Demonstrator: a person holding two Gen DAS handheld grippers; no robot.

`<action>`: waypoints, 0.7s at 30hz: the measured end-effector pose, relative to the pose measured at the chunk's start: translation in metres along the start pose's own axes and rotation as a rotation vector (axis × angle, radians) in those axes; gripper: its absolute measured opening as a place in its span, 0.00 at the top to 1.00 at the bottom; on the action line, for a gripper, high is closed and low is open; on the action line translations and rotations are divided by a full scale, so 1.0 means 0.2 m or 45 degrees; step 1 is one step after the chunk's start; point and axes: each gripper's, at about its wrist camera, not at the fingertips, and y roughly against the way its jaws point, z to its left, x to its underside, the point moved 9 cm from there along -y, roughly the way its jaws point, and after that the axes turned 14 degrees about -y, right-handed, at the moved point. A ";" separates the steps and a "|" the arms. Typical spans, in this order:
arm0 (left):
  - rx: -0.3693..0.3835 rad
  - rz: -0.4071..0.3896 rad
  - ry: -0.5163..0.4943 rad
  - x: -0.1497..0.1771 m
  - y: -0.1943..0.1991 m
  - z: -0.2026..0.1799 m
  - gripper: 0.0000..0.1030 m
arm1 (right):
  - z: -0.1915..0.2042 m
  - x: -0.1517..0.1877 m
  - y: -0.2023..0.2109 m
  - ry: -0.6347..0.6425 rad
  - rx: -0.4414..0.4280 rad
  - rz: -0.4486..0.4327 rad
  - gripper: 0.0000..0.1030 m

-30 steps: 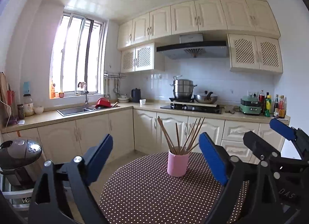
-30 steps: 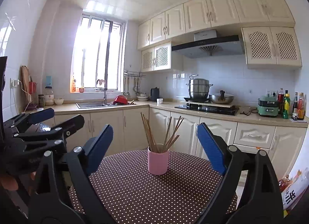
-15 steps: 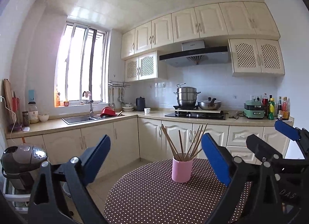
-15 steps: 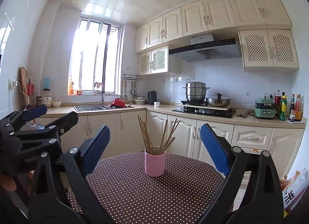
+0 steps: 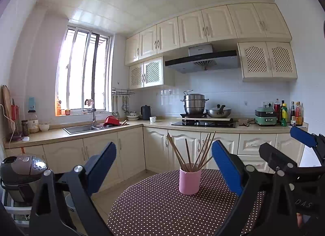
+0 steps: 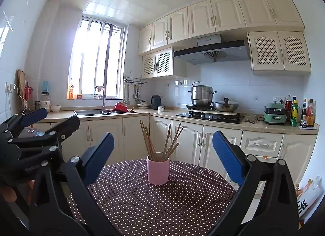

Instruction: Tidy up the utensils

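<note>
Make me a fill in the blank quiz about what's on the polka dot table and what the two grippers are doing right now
1. The chopsticks stand in a cup whose colour is ____.
2. The cup stands on a brown tablecloth patterned with white ____.
3. The left gripper and the right gripper both have their jaws ____.
4. The number of utensils held by either gripper is ____.

Missing words: pink; dots; open; zero
</note>
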 end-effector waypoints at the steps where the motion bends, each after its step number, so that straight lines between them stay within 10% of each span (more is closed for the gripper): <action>1: 0.002 0.000 0.001 0.00 0.00 0.00 0.10 | 0.00 0.00 0.00 0.000 0.001 0.000 0.07; 21: 0.009 0.005 -0.004 0.02 -0.03 -0.01 0.10 | -0.01 0.00 -0.02 -0.002 0.008 0.013 0.07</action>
